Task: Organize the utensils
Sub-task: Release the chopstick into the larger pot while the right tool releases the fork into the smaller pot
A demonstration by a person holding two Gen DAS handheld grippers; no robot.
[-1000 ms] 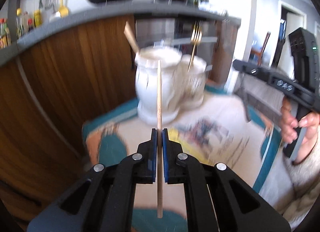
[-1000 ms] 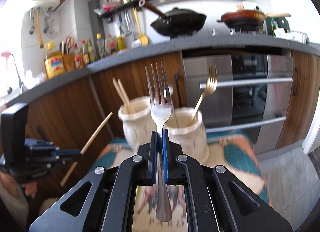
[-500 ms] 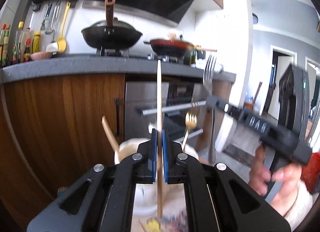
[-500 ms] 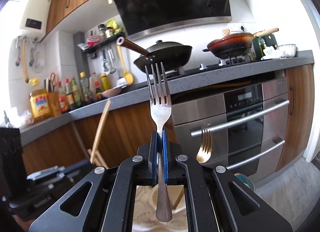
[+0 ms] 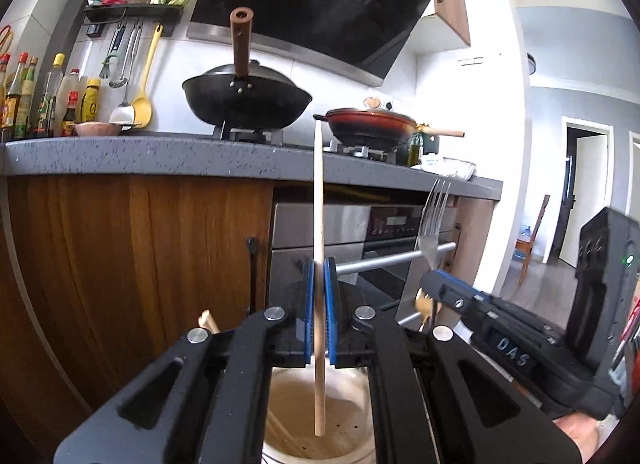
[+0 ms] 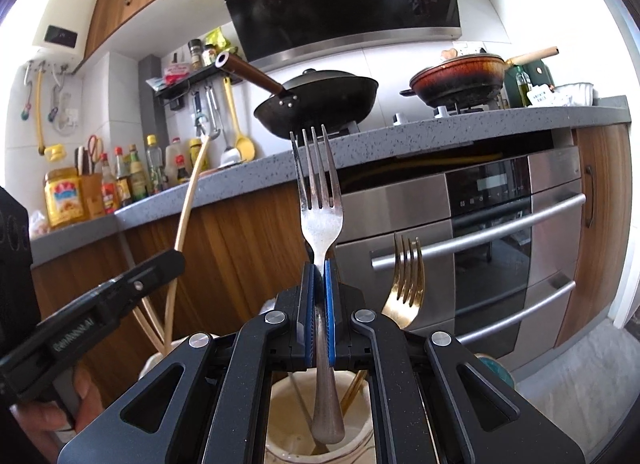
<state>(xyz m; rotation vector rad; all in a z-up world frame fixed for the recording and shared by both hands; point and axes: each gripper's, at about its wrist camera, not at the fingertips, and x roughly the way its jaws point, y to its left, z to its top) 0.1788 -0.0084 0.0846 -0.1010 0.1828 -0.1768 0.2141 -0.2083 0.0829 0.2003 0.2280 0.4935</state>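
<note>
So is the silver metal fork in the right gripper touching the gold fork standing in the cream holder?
Cannot tell. In the right wrist view the silver metal fork and gold fork have clear space between their heads, but their handles cross low inside the cream holder, where any contact is unclear.

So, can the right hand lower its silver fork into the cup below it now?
Probably yes: the silver fork hangs handle-down over the open cup; only a gold fork leans at its side, leaving room.
</note>
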